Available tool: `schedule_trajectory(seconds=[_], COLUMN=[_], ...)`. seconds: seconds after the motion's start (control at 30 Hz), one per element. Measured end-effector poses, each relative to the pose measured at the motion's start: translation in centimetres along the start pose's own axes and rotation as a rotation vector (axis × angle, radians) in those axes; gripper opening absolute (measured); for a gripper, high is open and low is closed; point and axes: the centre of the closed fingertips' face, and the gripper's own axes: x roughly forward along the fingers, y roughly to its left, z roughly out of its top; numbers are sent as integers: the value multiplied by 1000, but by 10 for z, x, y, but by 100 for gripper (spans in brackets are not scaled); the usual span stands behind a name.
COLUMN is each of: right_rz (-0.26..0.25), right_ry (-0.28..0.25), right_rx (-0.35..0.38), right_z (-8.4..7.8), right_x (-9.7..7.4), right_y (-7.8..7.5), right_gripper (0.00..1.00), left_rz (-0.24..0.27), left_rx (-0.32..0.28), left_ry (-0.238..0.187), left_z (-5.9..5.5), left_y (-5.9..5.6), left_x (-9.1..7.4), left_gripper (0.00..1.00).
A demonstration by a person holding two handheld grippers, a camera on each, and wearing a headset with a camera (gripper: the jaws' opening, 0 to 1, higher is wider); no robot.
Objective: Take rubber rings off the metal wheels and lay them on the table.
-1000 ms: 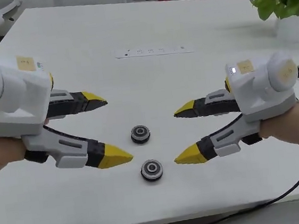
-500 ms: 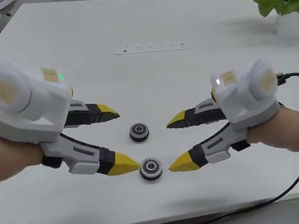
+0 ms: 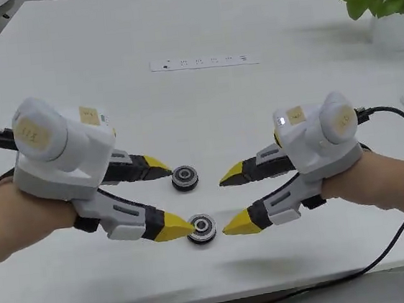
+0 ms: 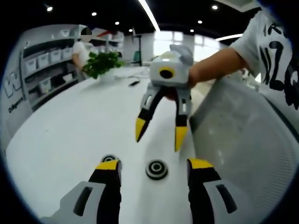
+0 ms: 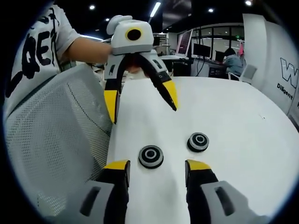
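Fingers [image 3: 168, 227] of left gripper [image 3: 179, 199] and right gripper [image 3: 223, 206] are gaping, holding nothing, flanking the near wheel [image 3: 201, 227]; the far wheel [image 3: 184, 176] is lying just beside it on the table [image 3: 256, 117]. Both rubber rings [image 5: 141, 157] are apparently waiting to be removed.

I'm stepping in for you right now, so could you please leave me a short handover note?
Left gripper: open, empty, near wheel just ahead of its jaws.
Right gripper: open, empty, facing the left across that wheel.
Far wheel: on the table just beyond.
Done: nothing; both wheels have their rings on.
Left: pull each ring off, lay it on the table.
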Motion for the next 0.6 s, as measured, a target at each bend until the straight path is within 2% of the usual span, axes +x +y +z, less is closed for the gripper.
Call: schedule_trajectory(seconds=[0.23, 0.6], right_rz=[18, 69], right_ry=[6, 25], right_rx=[16, 4], right_z=[-5, -5], right_x=[4, 20], right_y=[1, 9], right_gripper=[41, 37], left_rz=[-18, -54], left_rx=[-41, -41], left_ry=[-7, 34], left_z=[-5, -17], left_y=[0, -7], left_x=[7, 22], left_gripper=[52, 46])
